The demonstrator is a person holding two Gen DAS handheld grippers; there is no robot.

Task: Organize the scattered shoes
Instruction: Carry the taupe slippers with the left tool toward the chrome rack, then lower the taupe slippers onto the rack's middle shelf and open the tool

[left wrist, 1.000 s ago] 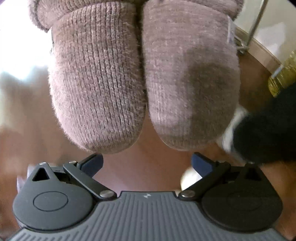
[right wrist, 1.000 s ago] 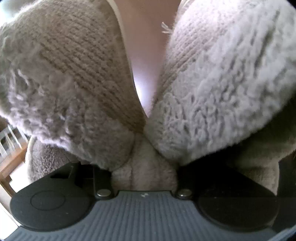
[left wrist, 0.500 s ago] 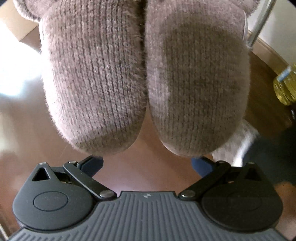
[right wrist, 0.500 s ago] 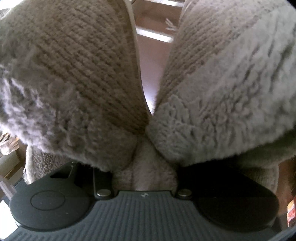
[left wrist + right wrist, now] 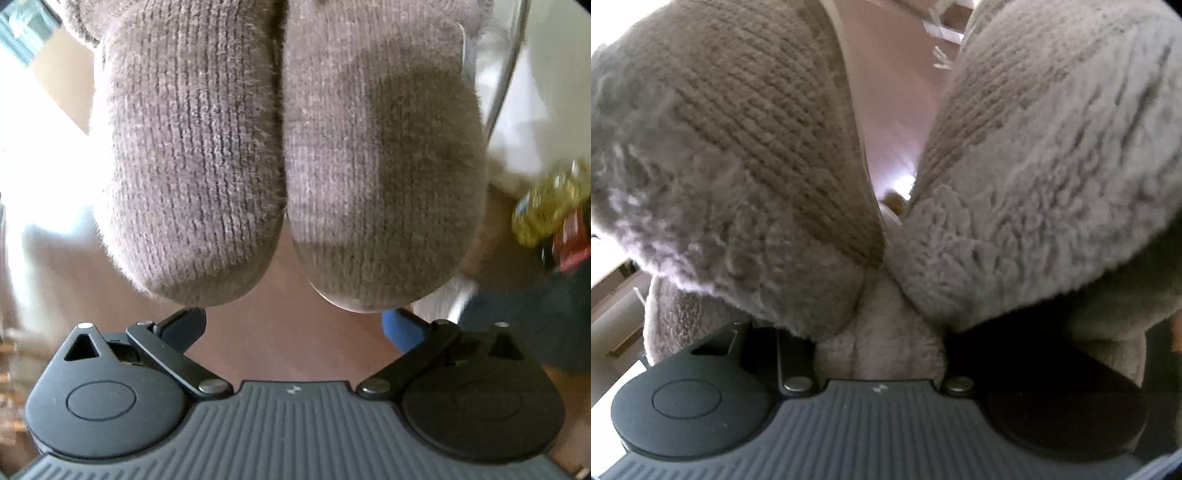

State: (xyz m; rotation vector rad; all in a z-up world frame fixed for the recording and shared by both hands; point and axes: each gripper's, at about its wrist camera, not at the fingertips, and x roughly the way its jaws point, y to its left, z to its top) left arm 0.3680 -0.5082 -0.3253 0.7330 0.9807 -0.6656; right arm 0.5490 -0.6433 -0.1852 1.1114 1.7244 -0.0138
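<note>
Left wrist view: the left gripper point(image 5: 293, 325) has its jaws spread wide and empty, just under the toes of two knitted mauve slippers point(image 5: 192, 155) hanging side by side above a brown wooden floor point(image 5: 291, 343). Right wrist view: the right gripper point(image 5: 881, 332) is clamped on the slippers' fleecy cuffs point(image 5: 882, 332), its fingers buried in the pile.

No readable text, number or brand is being shown in either view; the red label point(image 5: 570, 236) at three o'clock is being blurred beyond reading.
</note>
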